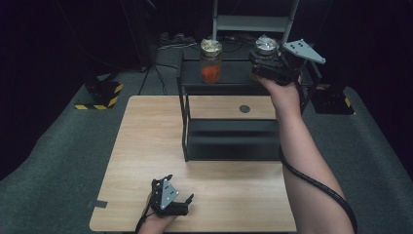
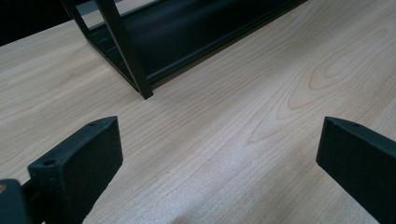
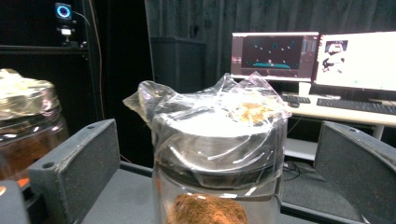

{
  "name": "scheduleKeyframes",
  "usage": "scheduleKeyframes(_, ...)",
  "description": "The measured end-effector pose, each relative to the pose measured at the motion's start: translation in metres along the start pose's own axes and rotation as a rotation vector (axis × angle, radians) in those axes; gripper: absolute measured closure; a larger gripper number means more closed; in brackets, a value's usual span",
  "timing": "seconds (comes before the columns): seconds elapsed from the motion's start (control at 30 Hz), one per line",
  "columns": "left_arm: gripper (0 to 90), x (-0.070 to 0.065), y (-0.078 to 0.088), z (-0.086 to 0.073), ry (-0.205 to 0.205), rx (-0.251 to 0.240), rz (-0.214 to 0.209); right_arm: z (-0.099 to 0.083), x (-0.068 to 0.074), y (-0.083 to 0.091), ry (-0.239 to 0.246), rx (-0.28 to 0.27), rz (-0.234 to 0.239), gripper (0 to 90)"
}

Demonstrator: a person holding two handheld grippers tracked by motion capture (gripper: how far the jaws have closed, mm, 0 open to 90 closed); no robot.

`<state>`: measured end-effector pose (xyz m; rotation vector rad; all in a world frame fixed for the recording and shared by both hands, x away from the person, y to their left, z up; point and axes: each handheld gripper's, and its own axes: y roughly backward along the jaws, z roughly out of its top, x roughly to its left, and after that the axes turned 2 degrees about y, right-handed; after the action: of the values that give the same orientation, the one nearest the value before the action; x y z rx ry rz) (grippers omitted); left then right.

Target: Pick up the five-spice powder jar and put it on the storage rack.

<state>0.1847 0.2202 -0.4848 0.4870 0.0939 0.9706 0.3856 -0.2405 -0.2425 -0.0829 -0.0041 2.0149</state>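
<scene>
Jar [image 3: 219, 158] with a plastic-wrapped lid is standing between the spread jaws of our right gripper [image 3: 219, 163]; we are seeing a clear gap on each side, so the pads are not pressing it. Brown stuff is showing inside the glass, low in the right gripper view. In the high view we are holding the right gripper [image 1: 265, 61] up at the top level of the black shelf rack [image 1: 187, 126], at its right end, and the jar's crinkled lid [image 1: 266, 45] is peeking out above the gripper body. The grey plate on the gripper is tilting off to the right.

Second jar [image 1: 211, 61], also wrapped on top and holding something orange-red, is standing upright on the same top level, well to the left of the first; we are catching its edge at the left of the right gripper view [image 3: 25, 126].

Left gripper [image 1: 170, 197] is resting low at the near edge of the wooden table [image 1: 146, 146], in our left hand. Its jaws are standing wide apart with only bare wood between them [image 2: 219, 154], and the rack's corner post [image 2: 126, 51] is sitting just ahead of it.
</scene>
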Motion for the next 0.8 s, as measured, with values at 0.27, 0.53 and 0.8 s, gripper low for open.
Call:
scheduleKeyframes(0.27, 0.7, 0.0, -0.001, 0.001, -0.007, 0.008, -0.003, -0.001, 0.004, 0.01, 0.013, -0.002, -0.004, 0.0)
scheduleKeyframes(0.53, 0.7, -0.002, -0.001, 0.003, -0.019, 0.014, 0.001, -0.003, 0.009, 0.028, 0.025, -0.01, 0.004, 0.0)
scheduleKeyframes(0.8, 0.7, -0.003, -0.001, 0.002, -0.022, 0.011, 0.006, -0.006, 0.012, 0.054, 0.03, -0.035, 0.024, 0.0)
